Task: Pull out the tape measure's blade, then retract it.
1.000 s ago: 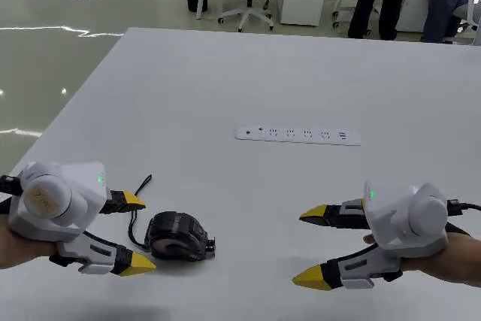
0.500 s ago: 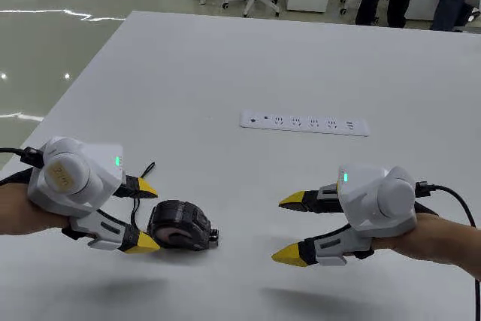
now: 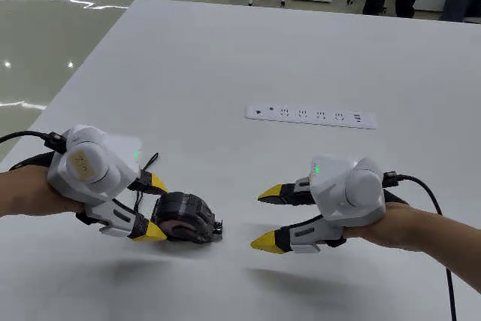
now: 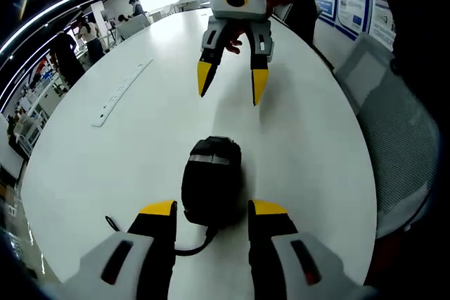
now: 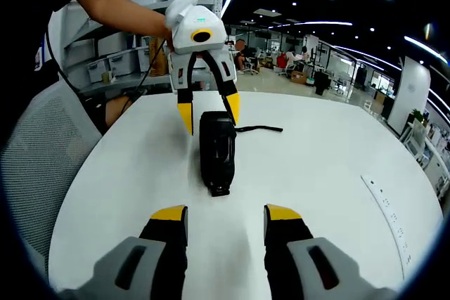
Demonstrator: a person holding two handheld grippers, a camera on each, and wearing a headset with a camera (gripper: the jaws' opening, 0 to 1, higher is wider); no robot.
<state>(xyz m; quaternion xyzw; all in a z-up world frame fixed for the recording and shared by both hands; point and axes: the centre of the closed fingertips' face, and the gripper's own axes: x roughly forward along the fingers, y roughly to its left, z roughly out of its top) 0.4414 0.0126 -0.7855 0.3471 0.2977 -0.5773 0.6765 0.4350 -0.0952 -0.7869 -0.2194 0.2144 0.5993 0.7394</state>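
Your left gripper (image 3: 156, 208) has moved in since earlier frame: jaws apart, straddling tape measure (image 3: 184, 217) at near left of table (image 3: 225, 73). Your right gripper (image 3: 264, 218) has drifted left, jaws apart, holding nothing. Risks: weak clamp lets case slide under pull; right jaws slip off small blade hook (image 3: 218, 227); released blade whips back.

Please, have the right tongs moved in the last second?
Yes. The right tongs have moved left along the white power strip, from below its middle to below its left end, toward the black round tape measure.
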